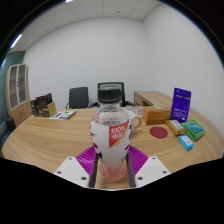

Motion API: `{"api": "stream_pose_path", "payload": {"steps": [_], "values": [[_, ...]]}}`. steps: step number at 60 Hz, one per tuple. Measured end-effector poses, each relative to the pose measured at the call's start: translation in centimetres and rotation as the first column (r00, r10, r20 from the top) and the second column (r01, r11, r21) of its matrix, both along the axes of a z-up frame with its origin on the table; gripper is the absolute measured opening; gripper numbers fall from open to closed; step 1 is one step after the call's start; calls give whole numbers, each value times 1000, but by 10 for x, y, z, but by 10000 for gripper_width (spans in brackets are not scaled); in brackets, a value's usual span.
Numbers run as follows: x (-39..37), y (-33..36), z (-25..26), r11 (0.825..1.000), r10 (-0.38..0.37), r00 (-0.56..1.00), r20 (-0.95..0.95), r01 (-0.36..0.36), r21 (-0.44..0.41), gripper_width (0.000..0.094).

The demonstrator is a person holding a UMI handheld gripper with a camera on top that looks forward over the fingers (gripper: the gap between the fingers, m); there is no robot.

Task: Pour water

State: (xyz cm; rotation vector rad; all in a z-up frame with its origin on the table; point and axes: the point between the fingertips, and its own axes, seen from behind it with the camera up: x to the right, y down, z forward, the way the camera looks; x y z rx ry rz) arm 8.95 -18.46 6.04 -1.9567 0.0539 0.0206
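Note:
A clear plastic bottle [112,135] with a white cap and a red and white label stands upright between my fingers, lifted close in front of the view. My gripper [112,166] is shut on the bottle's lower body, with the purple pads [88,158] pressed against both its sides. The bottle's bottom part looks pinkish. The wooden table [60,135] lies beyond it.
An orange box [158,131], a purple box [180,103] and green and blue packs [193,130] lie on the table to the right. Books [62,114] and a dark case [44,105] lie to the left. Two office chairs [78,97] stand behind the table.

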Motion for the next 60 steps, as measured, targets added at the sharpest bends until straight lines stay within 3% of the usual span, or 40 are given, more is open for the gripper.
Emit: {"api": "stream_pose_path", "payload": {"steps": [10,22,36,42,49,60], "values": [[3,1,-2,1000,0,999,35,0,-10,297],[-19,7,21,999,29,999,31,-29,-28,294],[-90,48,118,997,65,919,-390,-46,58,294],[-118,77,159,994,99,768,-633,-40,106,293],[-132,109,191,994,102,454,-885,-16,107,292],[-109,157,181,998,38,-53,-998,54,35,293]]}}
